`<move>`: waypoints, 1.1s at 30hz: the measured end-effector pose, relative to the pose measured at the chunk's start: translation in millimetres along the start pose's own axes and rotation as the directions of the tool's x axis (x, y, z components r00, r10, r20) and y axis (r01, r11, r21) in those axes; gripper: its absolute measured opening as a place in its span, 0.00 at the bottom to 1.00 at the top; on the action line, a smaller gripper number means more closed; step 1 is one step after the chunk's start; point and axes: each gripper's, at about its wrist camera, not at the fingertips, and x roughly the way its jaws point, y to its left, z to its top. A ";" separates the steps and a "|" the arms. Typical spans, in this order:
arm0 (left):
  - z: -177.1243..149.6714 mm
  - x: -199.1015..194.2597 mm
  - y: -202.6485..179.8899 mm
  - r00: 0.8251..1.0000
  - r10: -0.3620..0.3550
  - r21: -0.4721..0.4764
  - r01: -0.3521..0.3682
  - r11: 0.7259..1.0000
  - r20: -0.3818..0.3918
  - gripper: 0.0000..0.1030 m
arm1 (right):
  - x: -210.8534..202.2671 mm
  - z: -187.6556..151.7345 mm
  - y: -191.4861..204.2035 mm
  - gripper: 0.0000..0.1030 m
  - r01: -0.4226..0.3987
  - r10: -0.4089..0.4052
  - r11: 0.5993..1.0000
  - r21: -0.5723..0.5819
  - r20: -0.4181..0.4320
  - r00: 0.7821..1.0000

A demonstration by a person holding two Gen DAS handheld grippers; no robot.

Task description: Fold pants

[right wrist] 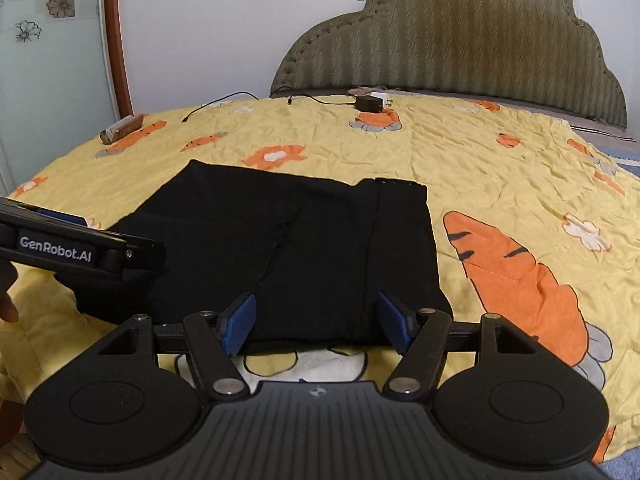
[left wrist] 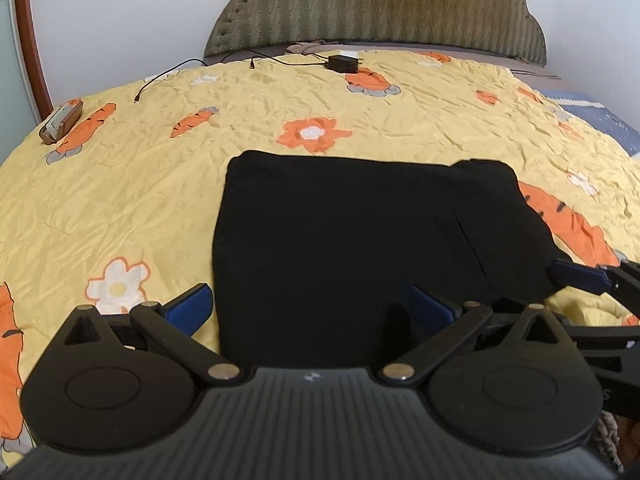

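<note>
Bedspread [right wrist: 500,168] wide; pants [right wrist: 288,248] folded, claws [right wrist: 318,322] apart.

Soft, even indoor light, faint shadows, strong fisheye bending at edges (corners vignetted black).

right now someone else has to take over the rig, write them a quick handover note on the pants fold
Left gripper: open, holding nothing, at the near left edge of the black pants.
Right gripper: open, holding nothing, at the near right edge.
Pants: lying flat on the yellow carrot-print bedspread as a compact, roughly square stack, layers on top of each other.
Done: the pants look already folded at least once.
Left: judge whether one more fold is wanted; if so, grip the near edge with both grippers and bring it over to the far edge, then smooth it.
Keep away from the charger and cable near the headboard.
</note>
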 end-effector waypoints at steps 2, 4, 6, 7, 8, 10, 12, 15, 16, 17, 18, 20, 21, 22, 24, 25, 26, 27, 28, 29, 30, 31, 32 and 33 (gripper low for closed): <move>-2.4 -1.8 -1.8 1.000 -0.006 -0.003 0.006 1.000 -0.004 1.00 | -5.4 -4.5 0.8 0.65 0.013 -0.013 1.000 0.001 0.000 1.000; -4.4 -5.5 -2.7 1.000 -0.008 -0.010 0.008 1.000 -0.004 1.00 | -13.3 -4.3 4.6 0.65 0.025 -0.025 1.000 0.010 0.008 1.000; -6.6 -10.9 -3.8 1.000 -0.012 -0.015 0.012 1.000 0.005 1.00 | -23.6 -5.9 7.8 0.66 0.009 -0.010 1.000 0.025 0.017 1.000; -7.6 -12.9 -4.3 1.000 -0.013 -0.016 0.013 1.000 0.008 1.00 | -28.4 -7.3 9.8 0.67 0.002 -0.003 1.000 0.031 0.019 1.000; -8.7 -15.1 -4.8 1.000 -0.014 -0.016 0.014 1.000 0.010 1.00 | -33.3 -8.9 11.1 0.69 0.002 -0.003 0.999 0.036 0.023 1.000; -11.2 -18.8 -6.0 1.000 -0.017 -0.021 0.017 1.000 0.012 1.00 | -41.5 -12.7 16.7 0.70 0.004 -0.005 1.000 0.029 0.029 1.000; -13.8 -22.0 -6.4 1.000 -0.026 -0.026 0.026 0.999 0.010 1.00 | -48.3 -17.1 21.8 0.70 0.008 -0.008 1.000 0.025 0.031 0.999; -17.9 -27.3 -7.0 0.999 -0.031 -0.029 0.031 0.999 0.013 1.00 | -55.3 -21.7 26.3 0.70 0.004 -0.005 1.000 0.030 0.032 0.999; -19.1 -29.2 -7.1 0.999 -0.031 -0.027 0.032 0.999 0.015 1.00 | -57.1 -22.8 27.6 0.70 0.006 -0.007 1.000 0.030 0.033 0.999; -19.7 -30.7 -7.3 0.999 -0.030 -0.025 0.031 0.999 0.017 1.00 | -59.2 -23.8 28.0 0.70 0.008 -0.009 1.000 0.029 0.036 0.999; -20.6 -32.4 -7.4 0.999 -0.028 -0.023 0.028 0.999 0.019 1.00 | -61.1 -24.6 28.7 0.70 0.008 -0.009 1.000 0.028 0.038 0.999; -21.5 -35.7 -7.0 0.999 -0.025 -0.021 0.025 0.999 0.023 1.00 | -64.4 -25.5 28.1 0.70 0.007 -0.009 0.999 0.032 0.043 0.999; -21.8 -37.8 -6.3 0.999 -0.023 -0.021 0.023 1.000 0.028 1.00 | -66.4 -25.9 27.3 0.70 0.004 -0.005 0.999 0.035 0.049 0.999; -21.6 -40.1 -5.1 0.999 -0.018 -0.017 0.019 1.000 0.034 1.00 | -68.1 -25.9 26.0 0.70 -0.002 0.000 0.999 0.037 0.053 0.999; -19.5 -44.4 1.0 0.999 0.006 -0.004 -0.005 1.000 0.054 1.00 | -69.7 -24.4 18.5 0.70 -0.015 0.012 0.998 0.053 0.059 0.998; -17.5 -45.9 5.2 0.998 0.023 -0.003 -0.023 1.000 0.065 1.00 | -69.9 -23.0 12.6 0.70 -0.012 0.008 0.998 0.069 0.063 0.998; -14.9 -46.5 10.7 0.996 0.042 -0.008 -0.042 0.999 0.079 1.00 | -70.0 -20.6 7.0 0.70 0.003 -0.009 0.996 0.084 0.070 0.998; -11.6 -45.3 16.3 0.995 0.048 -0.018 -0.046 0.999 0.085 1.00 | -69.3 -16.7 4.5 0.70 0.021 -0.028 0.996 0.087 0.074 0.997; -8.0 -43.0 20.8 0.996 0.040 -0.030 -0.037 0.999 0.081 1.00 | -68.0 -11.7 4.8 0.70 0.030 -0.036 0.997 0.074 0.076 0.996; -3.8 -39.8 25.0 0.998 0.019 -0.046 -0.016 0.999 0.065 1.00 | -66.4 -6.9 6.6 0.70 0.027 -0.032 0.998 0.060 0.085 0.996; -0.3 -38.1 28.3 0.999 -0.002 -0.066 0.006 0.998 0.052 1.00 | -64.9 -2.5 8.7 0.70 0.019 -0.024 0.999 0.051 0.095 0.995; 1.5 -38.5 29.4 0.999 -0.010 -0.085 0.015 0.996 0.052 1.00 | -63.2 1.7 12.2 0.70 0.013 -0.018 0.999 0.044 0.102 0.995; 1.9 -39.9 28.3 0.998 0.002 -0.090 0.003 0.996 0.055 1.00 | -61.2 3.7 14.7 0.70 0.011 -0.015 0.999 0.038 0.101 0.995; 1.5 -41.6 25.1 0.998 0.028 -0.077 -0.023 0.997 0.053 1.00 | -60.3 4.1 18.5 0.70 0.017 -0.020 0.999 0.029 0.098 0.995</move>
